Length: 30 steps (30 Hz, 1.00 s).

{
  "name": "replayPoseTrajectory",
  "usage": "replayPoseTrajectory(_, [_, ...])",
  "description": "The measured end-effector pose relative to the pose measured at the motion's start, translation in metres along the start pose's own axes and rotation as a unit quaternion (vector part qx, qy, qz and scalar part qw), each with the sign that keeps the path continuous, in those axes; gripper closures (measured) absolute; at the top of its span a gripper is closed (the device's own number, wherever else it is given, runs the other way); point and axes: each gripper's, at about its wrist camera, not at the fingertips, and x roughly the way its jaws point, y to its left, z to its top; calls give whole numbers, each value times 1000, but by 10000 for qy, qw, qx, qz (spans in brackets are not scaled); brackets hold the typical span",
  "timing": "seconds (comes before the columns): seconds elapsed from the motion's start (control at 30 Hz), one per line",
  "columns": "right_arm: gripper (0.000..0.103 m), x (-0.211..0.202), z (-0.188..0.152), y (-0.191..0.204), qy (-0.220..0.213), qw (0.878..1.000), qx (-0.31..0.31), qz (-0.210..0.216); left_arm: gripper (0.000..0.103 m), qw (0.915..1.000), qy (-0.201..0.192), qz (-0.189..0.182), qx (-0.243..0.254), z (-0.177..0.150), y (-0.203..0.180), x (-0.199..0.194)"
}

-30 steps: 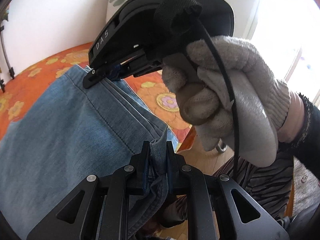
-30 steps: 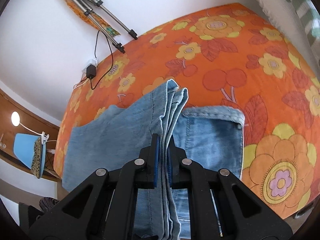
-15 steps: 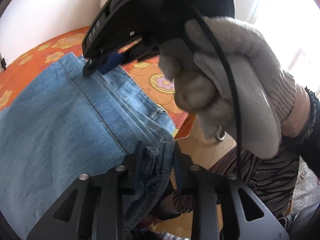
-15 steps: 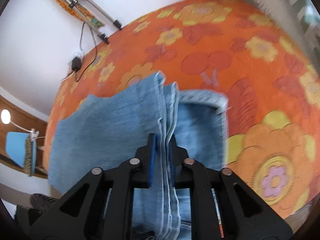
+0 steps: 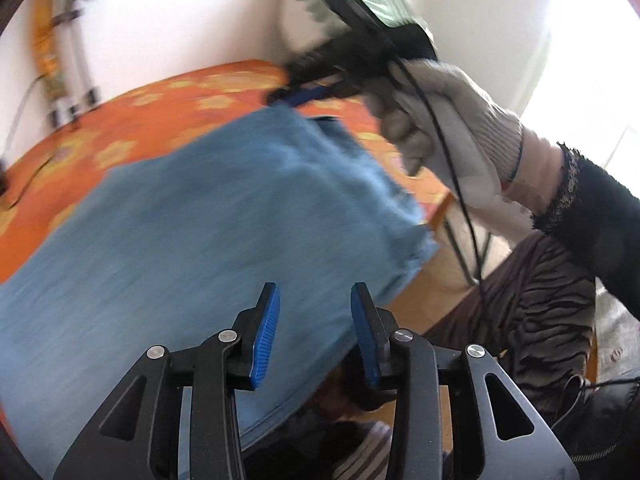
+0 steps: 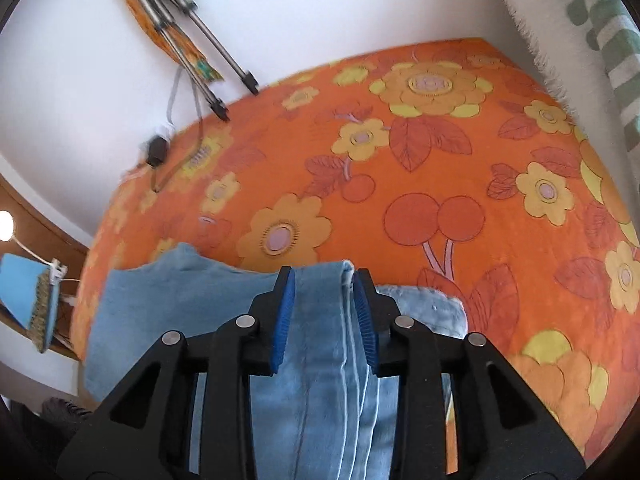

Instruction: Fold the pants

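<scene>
Both grippers tilt downward over folded pants [image 5: 208, 232]: left gripper [image 5: 315, 330], lower centre, opening and empty; right gripper [image 6: 323, 316] opening, denim edges between unpressed pads, gloved hand [image 5: 452, 136] upper right.

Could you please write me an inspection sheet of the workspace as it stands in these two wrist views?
Surface: bed with an orange flowered cover, mostly bare.
Job's things: blue denim pants lie folded at the near edge of the bed; stacked layers show in the right wrist view.
Clutter: nothing seen on the cover besides the pants.
Grippers: left hand-held gripper jaws opening, pads clear of the denim; right hand-held gripper jaws opening, denim edge between them, not pinched; gloved hand holds it.
Cables: black cable runs over the glove; plug adapter and cord at the wall.
Surroundings: white wall, folded tripod, lamp, striped towel.
</scene>
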Motion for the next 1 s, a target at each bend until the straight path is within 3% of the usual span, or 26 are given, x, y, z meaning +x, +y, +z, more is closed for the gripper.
replayPoseTrajectory(0.07, [75, 9, -1, 0, 67, 10000, -34, -3, 68, 9996, -42, 173, -209, -8, 17, -15])
replayPoseTrajectory(0.1, [86, 10, -1, 1, 55, 10000, -57, 13, 68, 9991, -68, 285, -291, -11, 25, -21])
replayPoseTrajectory(0.2, [100, 1, -3, 3, -104, 9999, -129, -20, 68, 9963, -108, 582, -624, -18, 56, -38])
replayPoseTrajectory(0.3, [102, -13, -5, 4, -252, 9996, -155, 26, 68, 9915, -138, 915, -911, -27, 85, -53])
replayPoseTrajectory(0.43, [103, -11, -8, 1, -254, 9980, -264, -519, 68, 9866, -177, 1189, -1107, -35, 106, -66])
replayPoseTrajectory(0.5, [103, -6, -7, -3, -254, 9949, -221, -955, 68, 9861, -206, 1225, -1104, -35, 107, -68])
replayPoseTrajectory(0.53, [102, -5, -7, -8, -263, 9949, -130, -962, 68, 9863, -233, 1215, -1095, -36, 107, -70])
replayPoseTrajectory(0.6, [102, -14, -7, -17, -248, 9973, 160, -669, 68, 9873, -293, 1123, -1086, -35, 104, -70])
replayPoseTrajectory(0.7, [101, -40, -22, -9, -280, 9984, -40, -492, 68, 9911, -299, 900, -931, -31, 94, -65])
replayPoseTrajectory(0.77, [96, -58, -47, -1, -172, 9995, -99, -262, 68, 9939, -293, 741, -760, -27, 82, -60])
replayPoseTrajectory(0.87, [79, -78, -92, 8, 122, 9999, -45, -78, 68, 9968, -288, 606, -436, -19, 65, -53])
replayPoseTrajectory(1.0, [77, -93, -142, 9, 414, 9989, 215, 91, 68, 9976, -269, 547, -325, -13, 61, -51])
